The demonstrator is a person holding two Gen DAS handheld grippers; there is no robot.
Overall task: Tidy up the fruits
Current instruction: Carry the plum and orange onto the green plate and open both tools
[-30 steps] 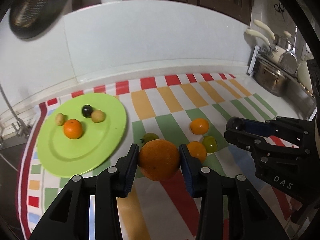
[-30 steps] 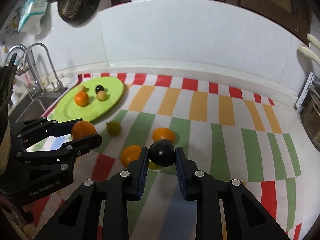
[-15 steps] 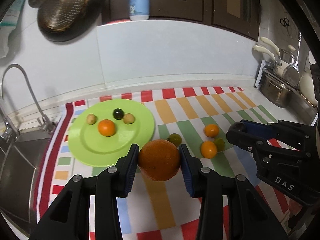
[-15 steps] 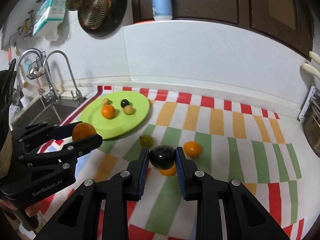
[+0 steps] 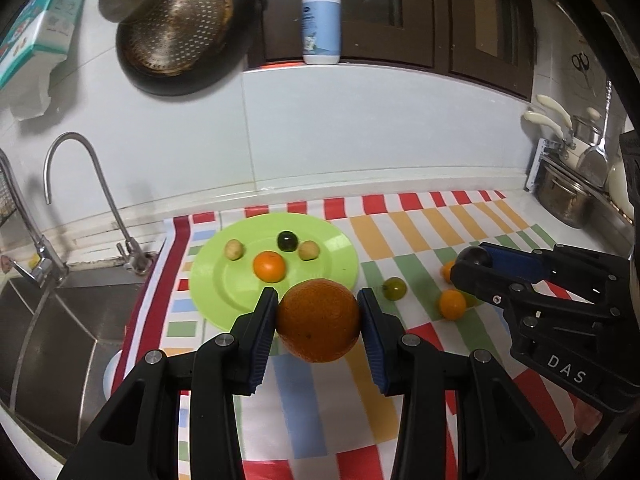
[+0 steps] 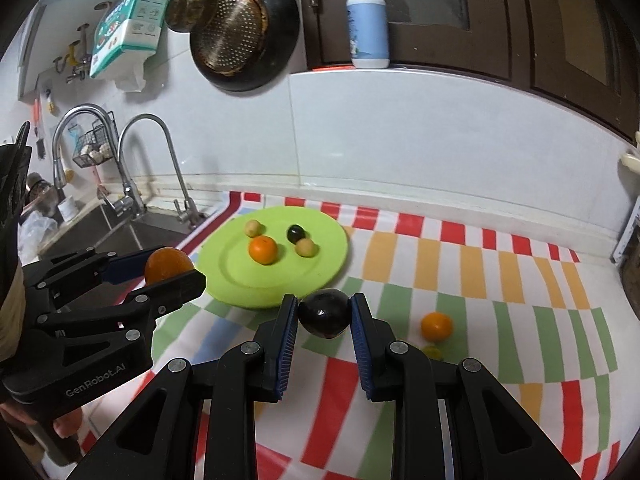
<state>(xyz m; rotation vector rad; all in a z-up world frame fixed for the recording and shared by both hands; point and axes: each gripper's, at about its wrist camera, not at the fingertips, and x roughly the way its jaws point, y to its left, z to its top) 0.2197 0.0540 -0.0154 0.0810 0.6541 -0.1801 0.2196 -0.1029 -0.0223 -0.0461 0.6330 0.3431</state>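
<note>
Left gripper [image 5: 318,326] clamped on large orange [image 5: 319,320], centre frame; right gripper [image 6: 324,319] clamped on dark plum [image 6: 324,318], lower centre. Beyond, green plate [image 5: 332,268] bearing four small fruits; loose fruit on striped cloth [image 6: 460,280], right.

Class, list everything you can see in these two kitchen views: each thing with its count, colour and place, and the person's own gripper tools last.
Plate: 1, lime green, on the striped mat beside the sink.
Fruits on plate: 4; one orange, one dark, two tan.
Loose fruits on mat: two orange, one green; another partly hidden.
Mat: 1, multicoloured stripes, on the counter.
Faucets: 2, chrome, at the sink.
Colander: 1, metal, hanging on the wall.
Pump bottle: 1, pale blue, on the ledge.
Left gripper: black, holding a large orange.
Right gripper: black, holding a dark plum.
</note>
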